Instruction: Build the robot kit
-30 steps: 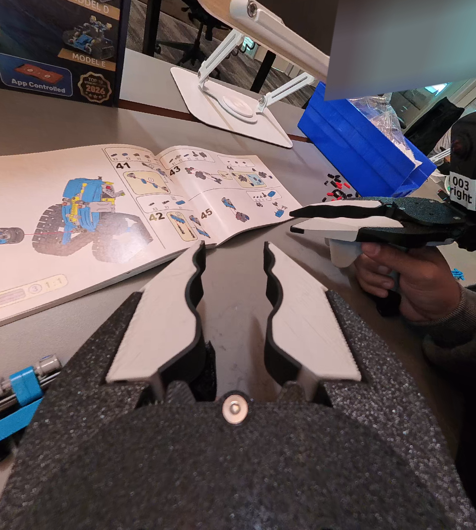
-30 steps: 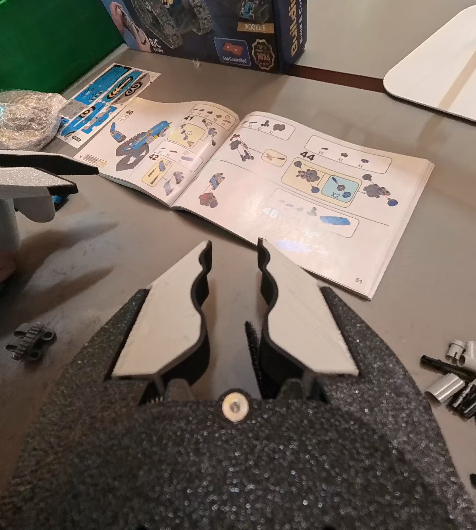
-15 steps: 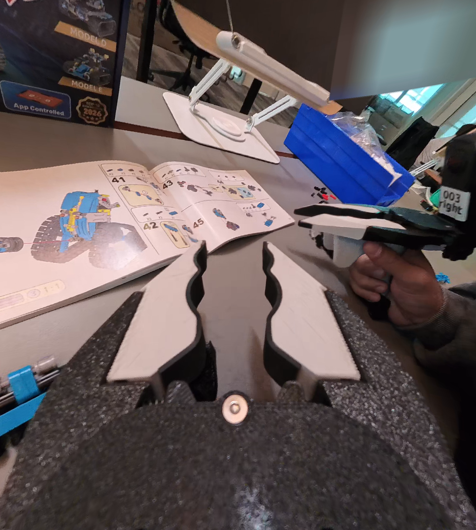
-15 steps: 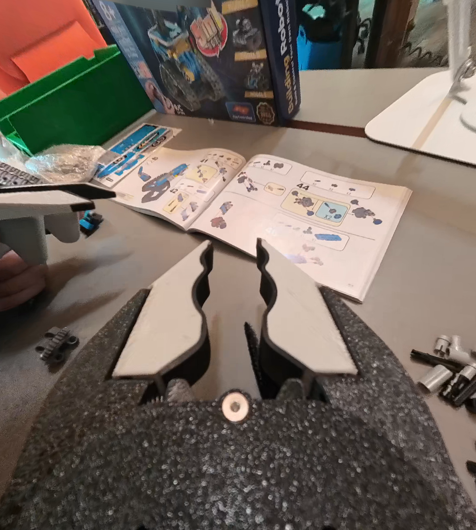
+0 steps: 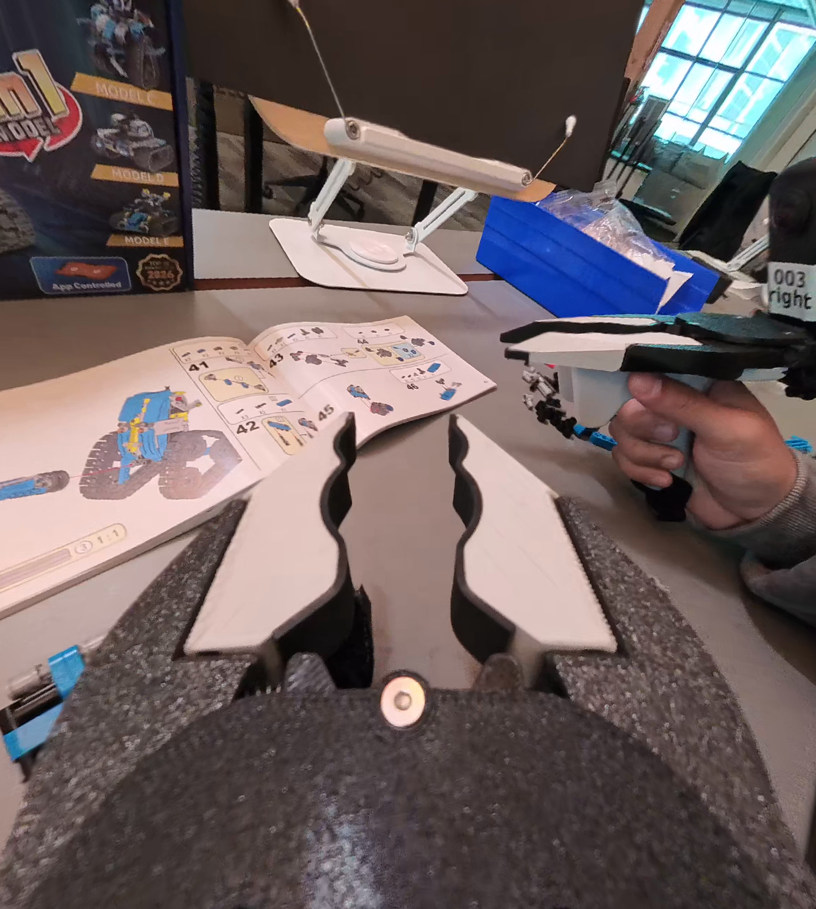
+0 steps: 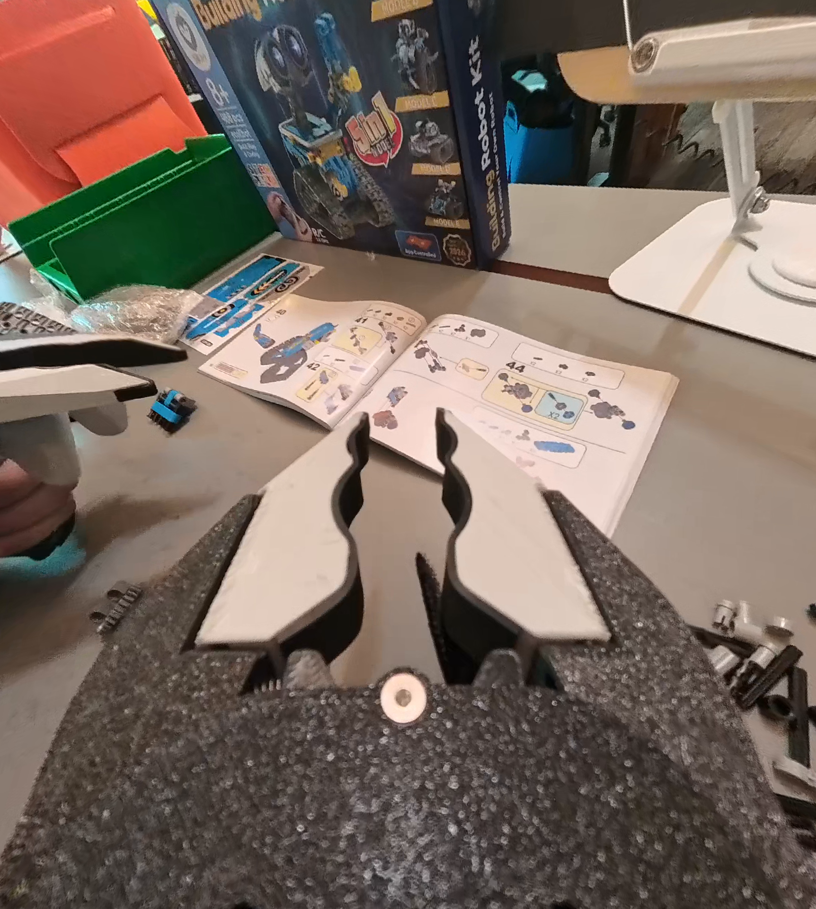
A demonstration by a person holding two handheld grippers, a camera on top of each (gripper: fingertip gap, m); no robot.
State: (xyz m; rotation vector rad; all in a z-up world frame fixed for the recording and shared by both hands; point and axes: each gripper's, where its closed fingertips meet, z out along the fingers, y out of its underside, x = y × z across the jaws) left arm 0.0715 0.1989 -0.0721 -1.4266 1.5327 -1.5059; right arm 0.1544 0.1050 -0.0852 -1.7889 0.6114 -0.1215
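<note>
An open instruction booklet (image 5: 229, 418) lies flat on the grey table and also shows in the right wrist view (image 6: 470, 393). My left gripper (image 5: 401, 423) is open and empty, raised above the table at the booklet's near edge. My right gripper (image 6: 401, 418) is open and empty, raised over the booklet's near edge. The right gripper also shows side-on in the left wrist view (image 5: 512, 344), held in a hand. The left gripper shows side-on in the right wrist view (image 6: 165, 374). A small blue and black brick assembly (image 6: 170, 406) sits just past its tips.
A dark blue kit box (image 6: 347, 128) stands at the back. A white stand base (image 6: 765, 280), a blue bin (image 5: 588, 260) and a green bin (image 6: 145, 236) flank it. Loose black and grey parts (image 6: 765, 659) lie at right, a black toothed piece (image 6: 116, 602) at left. The left tips stand about 12 cm off the black toothed piece (image 6: 116, 602).
Both grippers have lifted and tilted up, so more of the box, stand and room shows. Both jaws stay open and empty.
</note>
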